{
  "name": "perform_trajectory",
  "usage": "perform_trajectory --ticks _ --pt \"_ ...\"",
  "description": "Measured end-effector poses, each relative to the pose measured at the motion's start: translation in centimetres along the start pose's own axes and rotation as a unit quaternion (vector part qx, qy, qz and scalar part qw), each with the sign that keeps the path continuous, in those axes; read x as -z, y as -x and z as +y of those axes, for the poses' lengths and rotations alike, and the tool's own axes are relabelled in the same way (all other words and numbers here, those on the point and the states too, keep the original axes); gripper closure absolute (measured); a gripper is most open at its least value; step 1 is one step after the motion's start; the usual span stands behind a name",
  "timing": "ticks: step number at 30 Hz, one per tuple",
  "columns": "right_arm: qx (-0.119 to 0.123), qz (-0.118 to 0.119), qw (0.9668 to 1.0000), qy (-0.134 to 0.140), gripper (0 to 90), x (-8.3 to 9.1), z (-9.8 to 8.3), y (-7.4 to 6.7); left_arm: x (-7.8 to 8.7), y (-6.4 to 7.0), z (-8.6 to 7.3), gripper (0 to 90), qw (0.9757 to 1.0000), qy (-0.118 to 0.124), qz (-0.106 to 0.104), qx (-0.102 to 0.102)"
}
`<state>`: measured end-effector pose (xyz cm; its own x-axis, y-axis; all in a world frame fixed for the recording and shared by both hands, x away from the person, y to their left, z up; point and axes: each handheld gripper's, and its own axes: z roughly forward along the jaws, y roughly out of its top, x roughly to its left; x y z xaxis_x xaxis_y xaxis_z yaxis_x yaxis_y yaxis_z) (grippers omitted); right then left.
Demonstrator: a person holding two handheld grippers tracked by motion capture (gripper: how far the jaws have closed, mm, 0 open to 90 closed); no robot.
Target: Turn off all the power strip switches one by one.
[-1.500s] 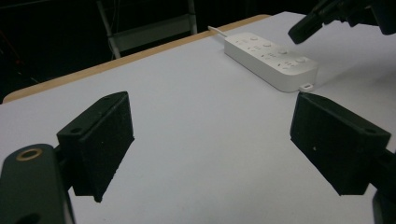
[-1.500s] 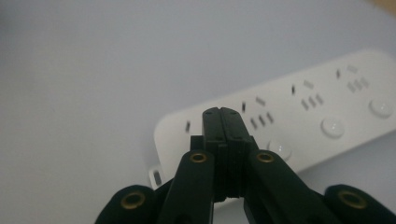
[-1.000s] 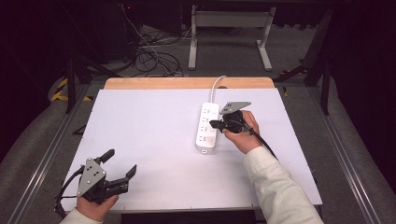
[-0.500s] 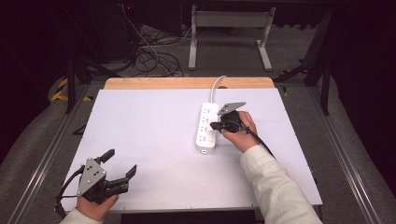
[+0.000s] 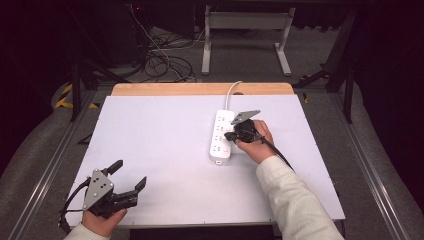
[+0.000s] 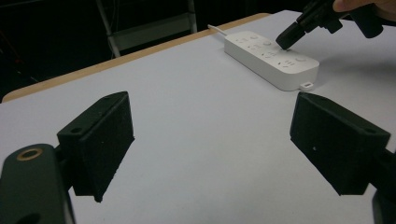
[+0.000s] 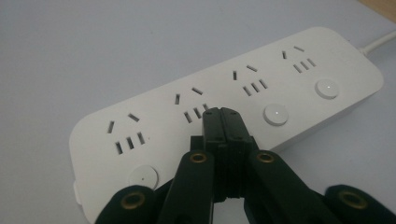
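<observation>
Two tongs, right (image 7: 223, 113) closed over one four-socket power strip (image 7: 243, 88).

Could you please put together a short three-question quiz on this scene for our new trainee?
1. True or false: the left gripper is resting on the power strip.
2. How do the right gripper's jaws stand? A) wide open B) closed together C) clamped on the cable
3. How many round buttons on the power strip can you count in the right gripper view?

Key
1. False. It sits near the front left corner of the white table, apart from the strip, with its jaws open.
2. B. The closed tips are poised over the strip's button row.
3. Three are visible; the gripper covers where a fourth might be.
</observation>
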<state>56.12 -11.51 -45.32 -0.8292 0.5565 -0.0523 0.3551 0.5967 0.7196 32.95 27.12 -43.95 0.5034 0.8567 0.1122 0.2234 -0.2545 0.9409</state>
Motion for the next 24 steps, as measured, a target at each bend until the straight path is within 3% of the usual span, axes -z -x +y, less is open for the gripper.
perform_trajectory --ticks 24 --pt "-0.012 0.001 0.9999 -0.005 90.0 -0.34 -0.03 -0.21 0.05 0.1 0.02 14.0 1.0 0.001 0.0 -0.002"
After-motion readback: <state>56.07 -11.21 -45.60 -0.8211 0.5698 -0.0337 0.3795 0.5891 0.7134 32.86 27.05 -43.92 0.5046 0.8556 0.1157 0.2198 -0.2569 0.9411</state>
